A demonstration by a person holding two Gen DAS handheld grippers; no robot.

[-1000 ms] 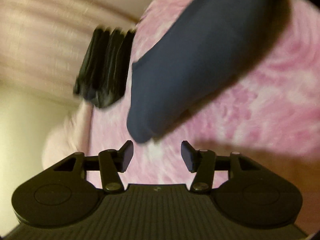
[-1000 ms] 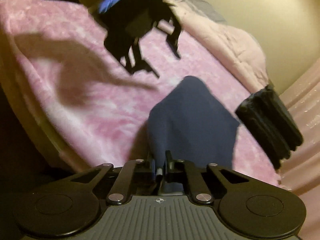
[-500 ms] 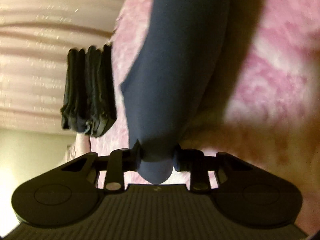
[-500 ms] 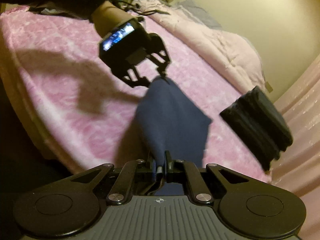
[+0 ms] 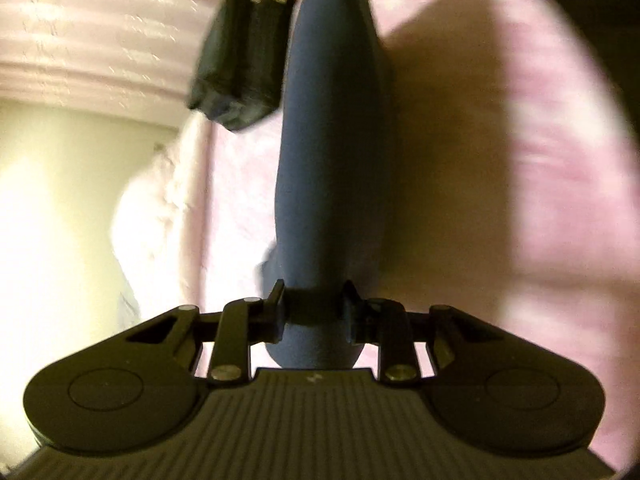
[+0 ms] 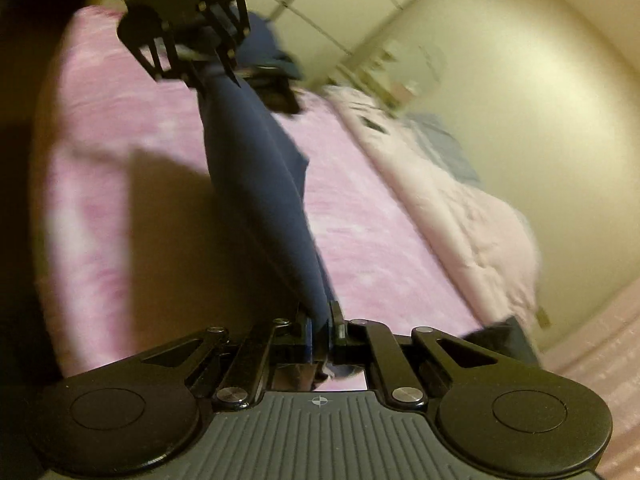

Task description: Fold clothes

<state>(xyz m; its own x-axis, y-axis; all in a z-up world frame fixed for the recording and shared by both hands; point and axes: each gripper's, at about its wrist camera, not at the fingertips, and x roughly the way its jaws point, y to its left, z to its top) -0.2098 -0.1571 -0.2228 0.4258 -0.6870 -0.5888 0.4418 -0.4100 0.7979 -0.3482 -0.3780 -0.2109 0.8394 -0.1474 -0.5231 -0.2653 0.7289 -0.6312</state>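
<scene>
A navy blue garment (image 5: pixel 332 152) hangs stretched in the air over the pink bed, held at both ends. My left gripper (image 5: pixel 314 308) is shut on a thick bunch of one end. My right gripper (image 6: pixel 320 330) is shut on the other end, a thin edge pinched between its pads. In the right wrist view the blue garment (image 6: pixel 260 184) runs taut from my fingers up to the left gripper (image 6: pixel 208 74) at the top left. A stack of folded dark clothes (image 5: pixel 240 60) lies on the bed beyond the garment.
The pink fuzzy blanket (image 6: pixel 360 208) covers the bed. A pale pink quilt (image 6: pixel 460 200) is bunched along the far side by the cream wall (image 6: pixel 540 80). Pink curtains (image 5: pixel 100 32) hang behind the dark stack. A dark corner of the folded stack (image 6: pixel 504 336) shows at lower right.
My left gripper went from open beside the garment to shut on its end, then lifted. The garment rose off the bed and is pulled straight between both grippers. The right gripper tilted.
</scene>
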